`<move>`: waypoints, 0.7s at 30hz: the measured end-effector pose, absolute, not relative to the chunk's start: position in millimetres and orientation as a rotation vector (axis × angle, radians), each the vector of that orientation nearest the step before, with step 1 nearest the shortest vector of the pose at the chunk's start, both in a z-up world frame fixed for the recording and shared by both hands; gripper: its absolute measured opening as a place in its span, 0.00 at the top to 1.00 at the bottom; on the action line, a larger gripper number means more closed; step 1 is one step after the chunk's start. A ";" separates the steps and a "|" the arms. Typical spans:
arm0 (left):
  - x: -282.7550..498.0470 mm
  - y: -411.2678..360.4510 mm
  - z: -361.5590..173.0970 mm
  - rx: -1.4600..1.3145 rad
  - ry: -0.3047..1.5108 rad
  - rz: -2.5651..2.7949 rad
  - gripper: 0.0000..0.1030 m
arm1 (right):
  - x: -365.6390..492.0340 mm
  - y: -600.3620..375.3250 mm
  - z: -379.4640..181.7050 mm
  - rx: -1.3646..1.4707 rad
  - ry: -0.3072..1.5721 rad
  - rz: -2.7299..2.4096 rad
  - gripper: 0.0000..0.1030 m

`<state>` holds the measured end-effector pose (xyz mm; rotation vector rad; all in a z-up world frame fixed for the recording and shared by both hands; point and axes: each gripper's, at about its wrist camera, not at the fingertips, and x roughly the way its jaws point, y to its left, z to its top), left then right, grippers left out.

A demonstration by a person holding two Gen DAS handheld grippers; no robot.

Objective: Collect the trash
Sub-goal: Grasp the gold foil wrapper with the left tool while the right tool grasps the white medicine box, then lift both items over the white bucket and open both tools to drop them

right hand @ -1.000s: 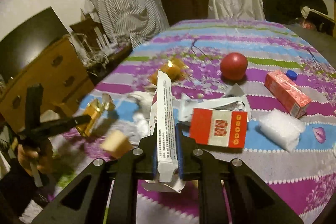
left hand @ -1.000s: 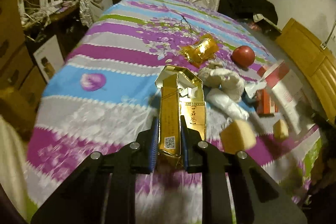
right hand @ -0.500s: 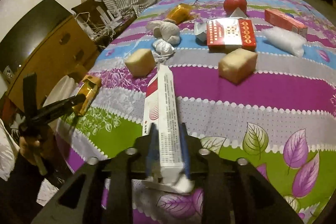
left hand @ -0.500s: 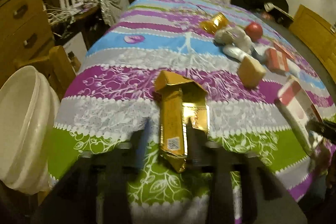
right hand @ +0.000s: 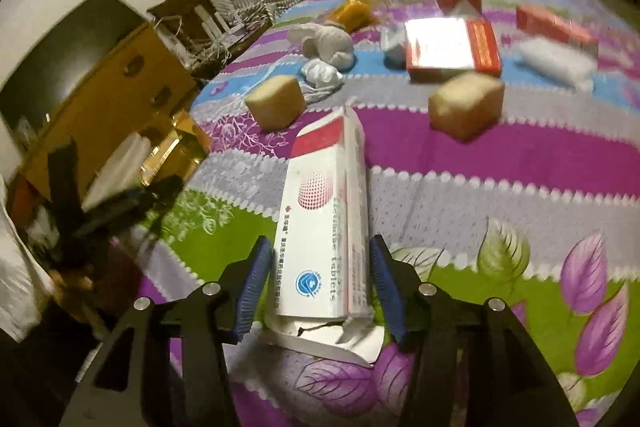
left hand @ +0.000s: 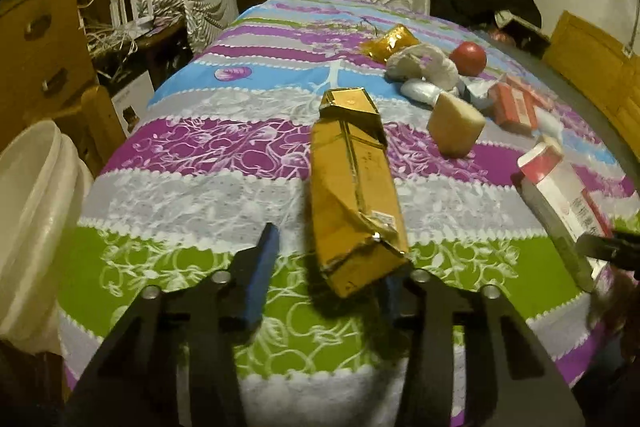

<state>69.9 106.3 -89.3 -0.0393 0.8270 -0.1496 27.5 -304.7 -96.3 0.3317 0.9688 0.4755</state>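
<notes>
Both tongs, left (left hand: 326, 277) and right (right hand: 318, 289), have sprung apart since a moment ago, freeing the crumpled gold cardboard carton (left hand: 354, 187) and white-and-red tablet box (right hand: 326, 223) near the cream plastic bin (left hand: 30, 223); drop seemingly underway.

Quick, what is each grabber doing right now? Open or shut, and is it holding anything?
Left gripper: open, the gold box loose between its jaws.
Right gripper: open, jaws spread on either side of the white and red box.
</notes>
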 end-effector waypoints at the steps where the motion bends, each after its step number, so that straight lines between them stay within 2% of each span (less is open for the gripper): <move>1: 70.5 107.2 -88.9 -0.057 0.826 -0.154 0.67 | 26.8 -306.9 -95.7 0.356 0.967 0.478 0.41; 2: 71.2 108.0 -88.9 -0.069 0.824 -0.154 0.71 | 24.8 -307.0 -93.8 0.365 0.961 0.474 0.36; 4: 72.3 107.3 -87.9 -0.076 0.825 -0.165 0.80 | 16.2 -298.9 -85.3 0.291 0.925 0.431 0.18; 7: 73.1 102.2 -87.4 -0.061 0.829 -0.171 0.83 | 5.7 -275.1 -77.1 0.108 0.867 0.406 0.16; 8: 73.5 101.2 -87.6 -0.061 0.829 -0.176 0.84 | 5.9 -268.5 -79.2 0.063 0.873 0.381 0.17; 9: 73.3 101.1 -88.0 -0.066 0.829 -0.179 0.85 | 7.6 -263.9 -82.8 0.025 0.883 0.359 0.25; 10: 73.4 101.0 -88.2 -0.072 0.829 -0.182 0.85 | 8.8 -258.8 -86.8 -0.016 0.890 0.339 0.42; 16: 70.8 103.9 -83.6 -0.100 0.823 -0.191 0.88 | 3.2 -265.0 -86.8 0.021 0.863 0.324 0.49; 21: 65.4 102.4 -68.3 -0.099 0.785 -0.181 0.91 | 5.2 -272.9 -70.7 0.108 0.823 0.312 0.52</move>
